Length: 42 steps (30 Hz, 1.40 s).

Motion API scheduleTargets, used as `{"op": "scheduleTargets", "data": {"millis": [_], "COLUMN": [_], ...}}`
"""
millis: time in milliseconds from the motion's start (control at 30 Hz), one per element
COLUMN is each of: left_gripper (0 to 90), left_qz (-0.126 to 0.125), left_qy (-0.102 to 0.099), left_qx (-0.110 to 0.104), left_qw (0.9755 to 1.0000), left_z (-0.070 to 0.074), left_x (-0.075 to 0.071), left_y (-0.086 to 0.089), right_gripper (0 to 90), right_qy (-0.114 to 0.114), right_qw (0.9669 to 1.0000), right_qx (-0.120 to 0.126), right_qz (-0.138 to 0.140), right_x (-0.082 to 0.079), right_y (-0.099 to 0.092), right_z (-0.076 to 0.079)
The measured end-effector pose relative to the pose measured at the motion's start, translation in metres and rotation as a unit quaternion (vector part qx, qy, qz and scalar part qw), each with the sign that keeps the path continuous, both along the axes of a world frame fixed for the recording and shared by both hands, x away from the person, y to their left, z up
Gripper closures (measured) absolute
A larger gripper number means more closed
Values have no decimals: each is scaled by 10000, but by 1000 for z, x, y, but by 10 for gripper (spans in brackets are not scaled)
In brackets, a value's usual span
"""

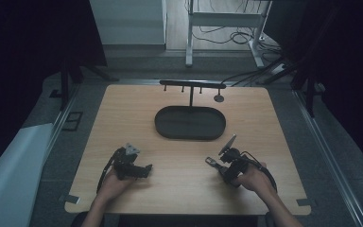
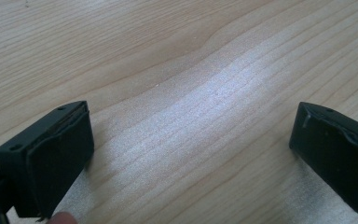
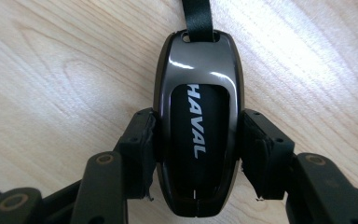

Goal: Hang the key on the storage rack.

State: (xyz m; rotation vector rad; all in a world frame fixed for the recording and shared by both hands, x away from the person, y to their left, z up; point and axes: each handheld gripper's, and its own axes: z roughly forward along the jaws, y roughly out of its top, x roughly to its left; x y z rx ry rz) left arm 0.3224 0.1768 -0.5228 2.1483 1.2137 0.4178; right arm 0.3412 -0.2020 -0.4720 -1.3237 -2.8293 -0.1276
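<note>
A glossy dark key fob with white HAVAL lettering lies on the wooden table, and a black strap runs from its top end. My right gripper is shut on the fob, with a pad pressed on each of its long sides. In the high view that gripper sits at the near right of the table, with the fob at its tip. My left gripper is open over bare wood with nothing between its jaws. In the high view it rests at the near left.
A dark oval tray lies in the middle of the table. Behind it stands a black rack with a crossbar and small hooks, and a small round disc lies beside it. Bare wood separates the two hands.
</note>
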Motion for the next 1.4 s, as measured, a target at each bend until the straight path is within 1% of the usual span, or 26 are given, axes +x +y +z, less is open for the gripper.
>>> {"op": "scheduleTargets", "data": {"millis": [267, 333, 367, 400, 467, 500, 533, 633, 867, 1000, 1033, 1067, 1133, 1167, 1233, 1300, 1333, 1400], "left_gripper": [0, 0, 0, 0, 0, 0, 0, 0, 0, 0, 0, 0, 0, 0, 0, 0, 0, 0], "left_qz": [0, -1, 1, 1, 3, -1, 2, 2, 15, 14, 14, 12, 6, 7, 10, 7, 8, 5], "left_qy": [2, 0, 1, 1, 1, -3, -13, -12, -15, -17, -16, -13, -3, -3, -5, -3, -4, -3], "left_qx": [-2, -1, -3, -3, -5, 4, -4, -3, -16, -13, -14, -13, -15, -16, -15, -16, -13, -16], "left_qw": [10000, 10000, 10000, 10000, 10000, 10000, 10000, 10000, 10000, 10000, 10000, 10000, 10000, 10000, 10000, 10000, 10000, 10000], "left_z": [0, 0, 0, 0, 0, 0, 0, 0, 0, 0, 0, 0, 0, 0, 0, 0, 0, 0], "left_x": [0, 0, 0, 0, 0, 0, 0, 0, 0, 0, 0, 0, 0, 0, 0, 0, 0, 0], "left_y": [0, 0, 0, 0, 0, 0, 0, 0, 0, 0, 0, 0, 0, 0, 0, 0, 0, 0], "right_gripper": [491, 491, 491, 491, 491, 491, 491, 491, 491, 491, 491, 491, 491, 491, 491, 491, 491, 491], "right_qy": [-86, -76, -114, -114, -138, -150, -134, -150, -203, -212, -172, -172, -201, -201, -206, -182, -182, -195], "right_qw": [9999, 9998, 9998, 9998, 9997, 9996, 9995, 9995, 9991, 9987, 9985, 9985, 9985, 9985, 9985, 9982, 9982, 9981], "right_qx": [119, 156, 180, 180, 207, 228, 286, 294, 351, 436, 495, 495, 462, 462, 466, 510, 510, 509], "right_qz": [23, 23, 31, 31, 8, 17, -33, -28, -104, -142, -153, -153, -189, -189, -199, -246, -246, -279], "right_x": [4, 7, 9, 9, 12, 14, 17, 20, 35, 44, 49, 49, 55, 55, 60, 68, 68, 72], "right_y": [-2, -2, -2, -2, -2, -2, -3, -3, -5, -6, -6, -6, -6, -6, -6, -5, -5, -5], "right_z": [22, 28, 36, 36, 42, 47, 54, 59, 81, 95, 101, 101, 110, 110, 115, 124, 124, 129]}}
